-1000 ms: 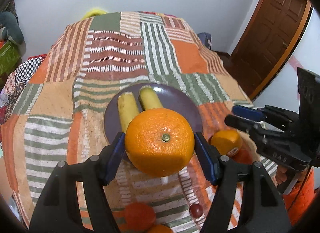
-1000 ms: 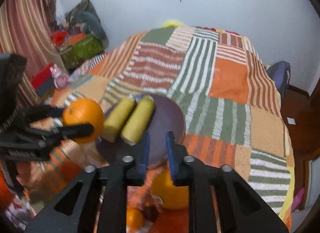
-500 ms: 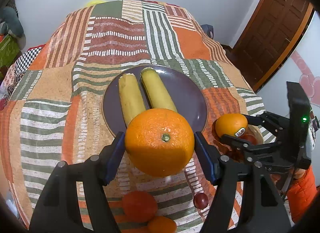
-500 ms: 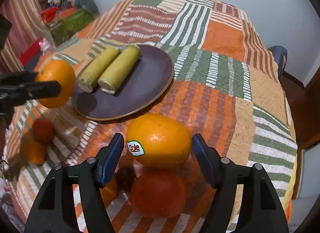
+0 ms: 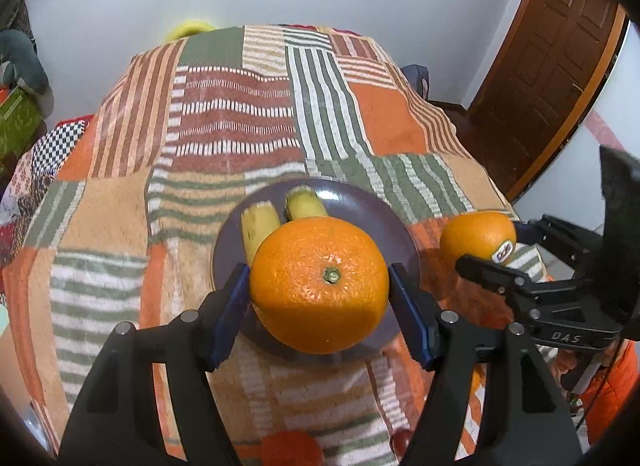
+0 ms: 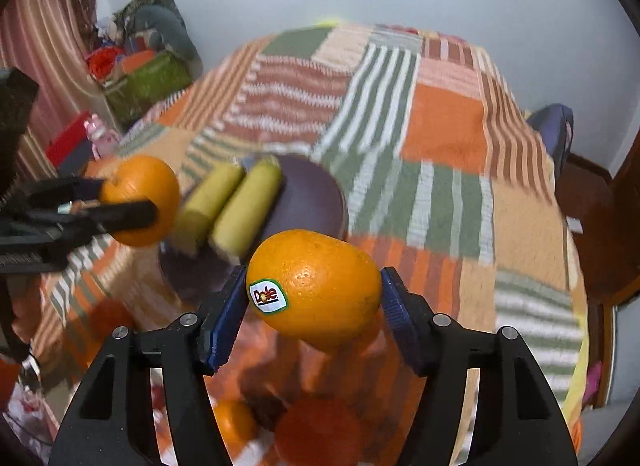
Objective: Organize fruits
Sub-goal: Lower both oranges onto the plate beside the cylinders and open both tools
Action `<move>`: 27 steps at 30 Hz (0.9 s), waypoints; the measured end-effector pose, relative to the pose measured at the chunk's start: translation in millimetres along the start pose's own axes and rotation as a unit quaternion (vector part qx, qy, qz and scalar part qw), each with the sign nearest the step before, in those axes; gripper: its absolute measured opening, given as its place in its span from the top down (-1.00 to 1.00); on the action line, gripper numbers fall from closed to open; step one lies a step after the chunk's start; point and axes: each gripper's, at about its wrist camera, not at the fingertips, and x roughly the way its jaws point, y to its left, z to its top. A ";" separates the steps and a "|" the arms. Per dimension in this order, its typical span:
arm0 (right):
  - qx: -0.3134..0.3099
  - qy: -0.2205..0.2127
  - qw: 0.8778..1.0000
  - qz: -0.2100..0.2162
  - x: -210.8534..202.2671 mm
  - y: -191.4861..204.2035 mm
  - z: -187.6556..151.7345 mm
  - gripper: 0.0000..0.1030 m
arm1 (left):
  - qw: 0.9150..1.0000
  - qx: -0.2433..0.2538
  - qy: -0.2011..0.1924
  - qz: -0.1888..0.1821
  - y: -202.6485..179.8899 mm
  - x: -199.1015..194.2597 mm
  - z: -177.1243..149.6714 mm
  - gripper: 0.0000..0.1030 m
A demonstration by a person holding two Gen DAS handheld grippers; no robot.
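My left gripper [image 5: 320,306] is shut on a big orange [image 5: 320,286] and holds it above the near edge of a dark purple plate [image 5: 368,209]. Two bananas [image 5: 280,213] lie on the plate's left half. My right gripper [image 6: 314,306] is shut on an orange with a Dole sticker [image 6: 316,286], lifted off the table, right of the plate. In the left wrist view this orange [image 5: 478,236] and the right gripper [image 5: 496,258] show at the right. In the right wrist view the left gripper [image 6: 120,201], its orange [image 6: 144,197], the plate [image 6: 312,193] and the bananas [image 6: 232,209] show at the left.
A striped patchwork cloth [image 5: 240,125] covers the table. Loose small fruits lie near me: a red-orange one [image 6: 320,430], a small orange [image 6: 234,422], another [image 6: 110,318] at the left. A brown door [image 5: 552,57] stands at the right. Clutter [image 6: 136,65] sits by the left wall.
My right gripper has shut on the Dole orange and lifted it off the table. My left gripper keeps its orange and has moved forward over the plate's near edge.
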 end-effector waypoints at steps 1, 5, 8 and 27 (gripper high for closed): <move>-0.004 -0.006 1.000 -0.002 1.7 0.9 6.8 -0.21 | 1.000 0.002 -0.002 0.003 0.7 2.0 4.5 -0.32; -0.012 -0.012 1.000 -0.002 17.0 1.5 29.1 -0.21 | 1.000 0.004 0.001 0.015 5.1 11.7 15.7 -0.32; -0.014 -0.007 1.000 -0.002 30.7 0.6 39.6 -0.21 | 1.000 0.002 0.008 0.021 11.3 21.8 20.9 -0.32; -0.048 0.090 0.995 0.021 103.9 7.3 49.6 -0.24 | 0.999 0.009 0.030 0.027 20.9 60.2 32.0 -0.33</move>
